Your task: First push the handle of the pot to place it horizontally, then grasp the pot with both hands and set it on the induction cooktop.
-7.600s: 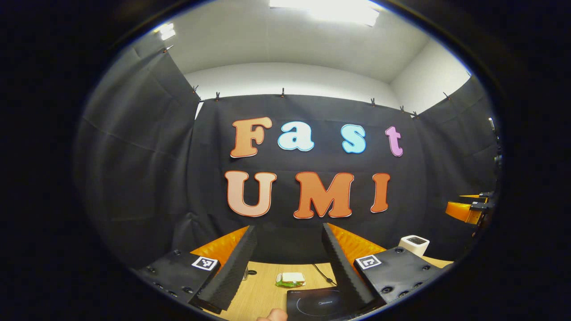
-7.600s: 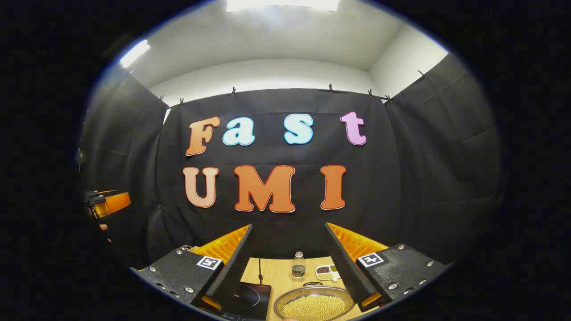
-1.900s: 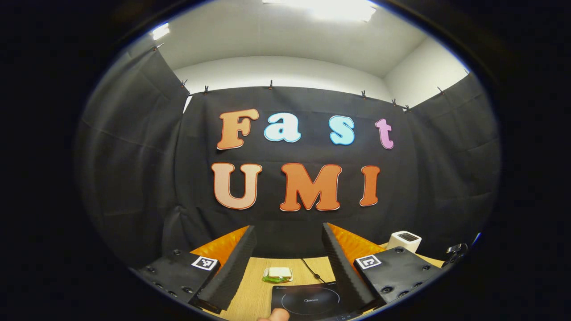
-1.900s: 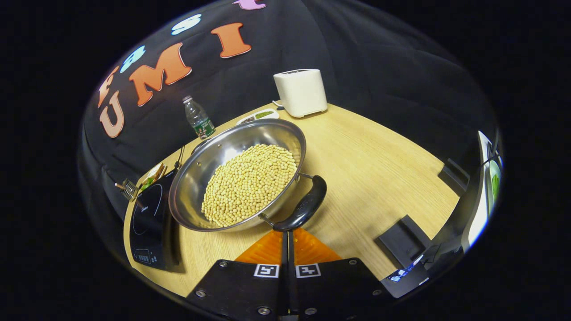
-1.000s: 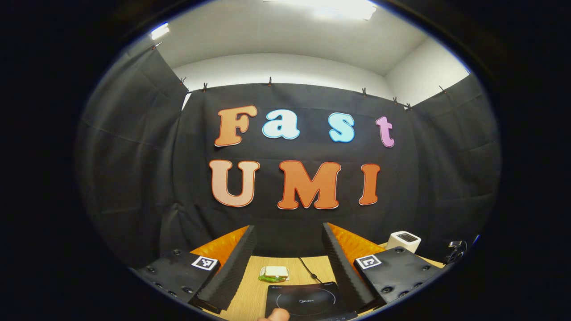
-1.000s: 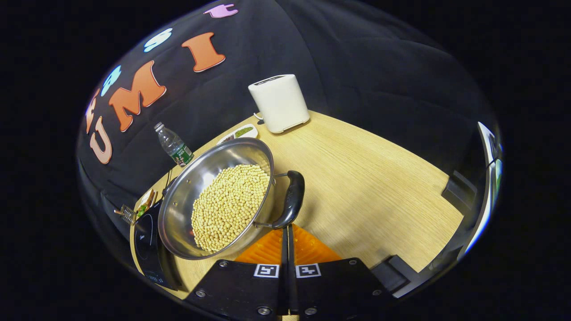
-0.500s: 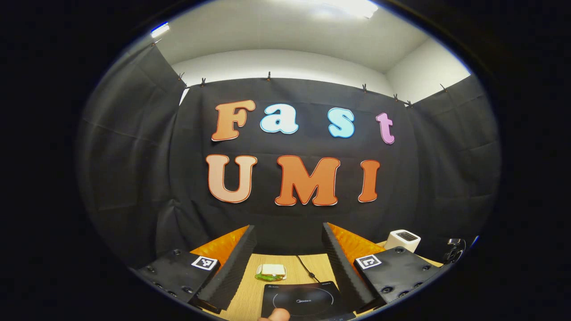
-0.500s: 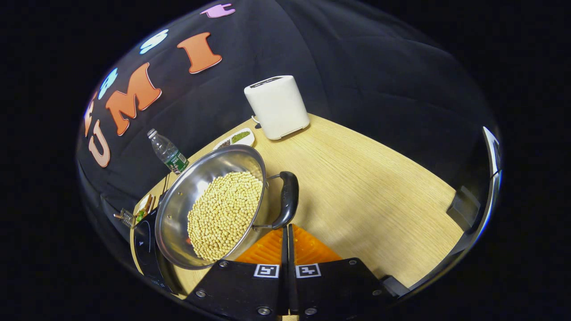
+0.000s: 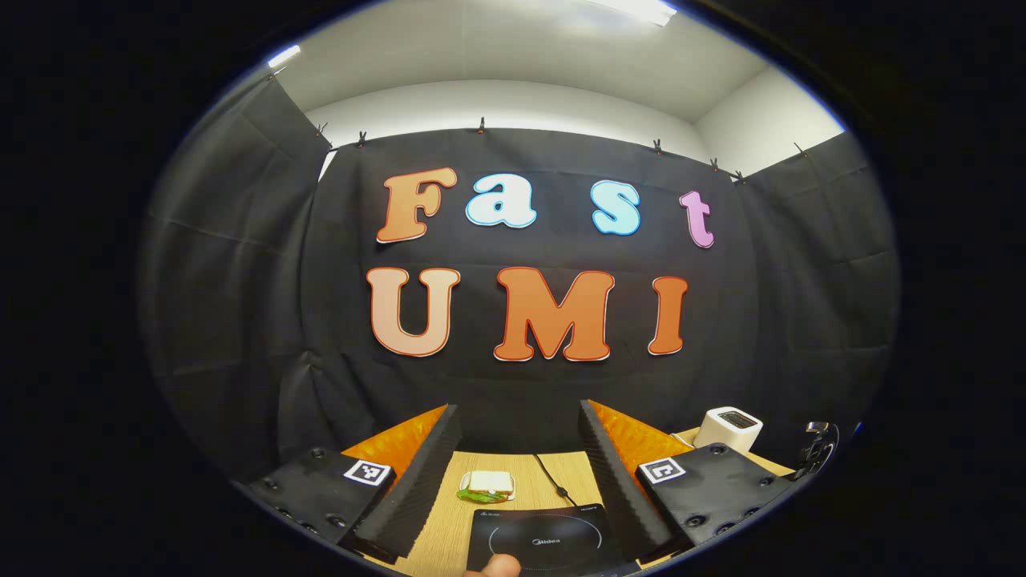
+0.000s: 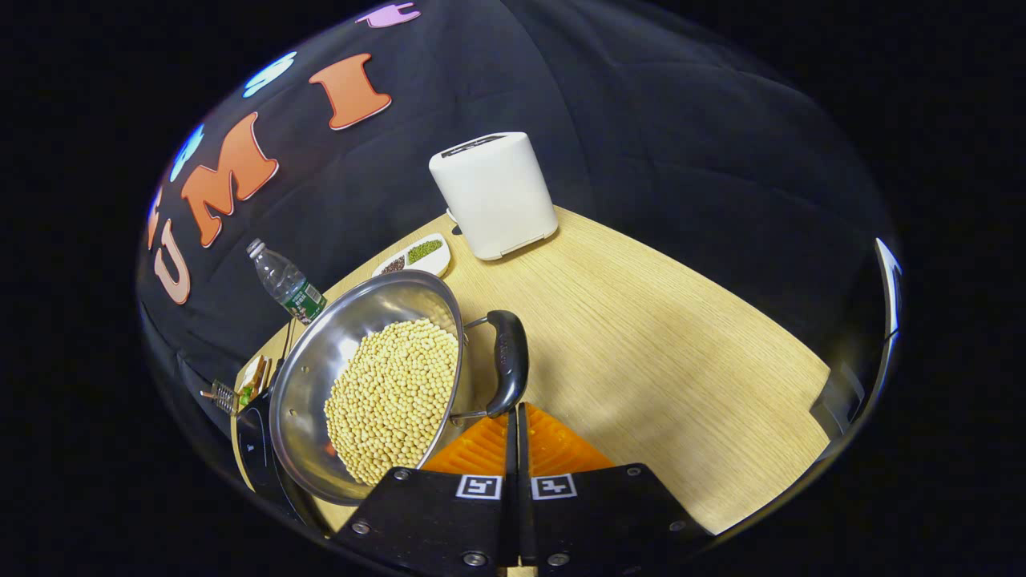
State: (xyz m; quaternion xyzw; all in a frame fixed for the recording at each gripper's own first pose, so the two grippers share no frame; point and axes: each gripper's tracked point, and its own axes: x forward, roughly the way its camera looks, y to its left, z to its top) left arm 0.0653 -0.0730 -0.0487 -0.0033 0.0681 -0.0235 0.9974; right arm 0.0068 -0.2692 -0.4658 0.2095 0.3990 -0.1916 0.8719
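Observation:
In the right gripper view a steel pot [image 10: 321, 377] full of pale beans [image 10: 385, 393] stands on the wooden table. Its dark side handle [image 10: 509, 362] sits on the rim's right side. My right gripper [image 10: 513, 410] is shut, fingers pressed together with nothing between them, and its tip touches the near end of that handle. A dark induction cooktop [image 10: 252, 449] lies left of the pot, mostly hidden by it. In the left gripper view my left gripper [image 9: 517, 417] is open above the table, with the cooktop [image 9: 545, 537] low between its fingers.
A white toaster [image 10: 493, 192], a small dish of seeds [image 10: 413, 256] and a water bottle [image 10: 284, 284] stand behind the pot. A sandwich [image 9: 485, 485] and a cable [image 9: 549, 481] lie behind the cooktop. A fingertip [image 9: 493, 567] shows at the bottom of the left gripper view.
My shut right gripper has kept pushing the handle, and the pot has turned so the handle now runs more along the view's vertical. The left gripper drifted slightly, still open.

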